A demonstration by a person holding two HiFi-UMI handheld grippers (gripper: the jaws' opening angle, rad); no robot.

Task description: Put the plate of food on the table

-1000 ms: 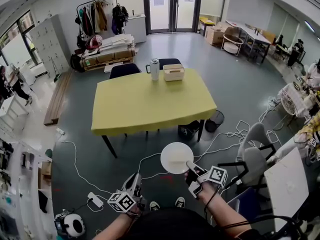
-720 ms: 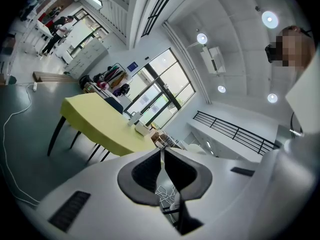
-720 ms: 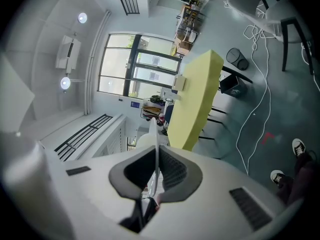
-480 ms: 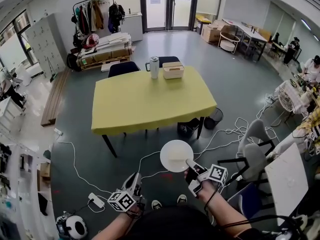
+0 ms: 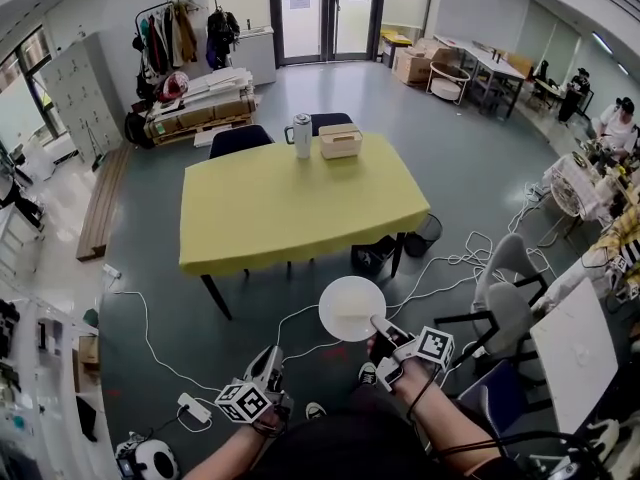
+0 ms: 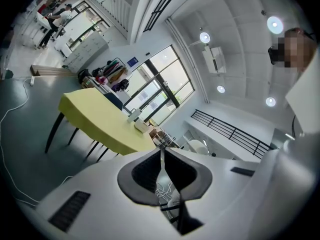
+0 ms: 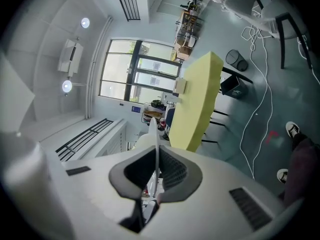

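Note:
A round white plate (image 5: 352,308) hangs over the grey floor, short of the yellow table (image 5: 300,203). My right gripper (image 5: 377,323) is shut on the plate's near rim. In the right gripper view the plate (image 7: 157,134) shows edge-on between the closed pads, with the table (image 7: 197,104) ahead. I cannot make out any food on the plate. My left gripper (image 5: 272,358) hangs low at the left, shut with nothing in it; its jaws (image 6: 162,154) meet in the left gripper view.
A lidded mug (image 5: 301,136) and a beige box (image 5: 340,141) stand at the table's far edge, with dark chairs (image 5: 243,140) behind. A bin (image 5: 425,234) sits by the right leg. Cables (image 5: 150,328) cross the floor. Grey chairs (image 5: 505,308) and a white tabletop (image 5: 580,353) stand at the right.
The view has shifted a little towards the table and the feet have stepped. The plate stays in the right gripper; the left gripper holds its place.

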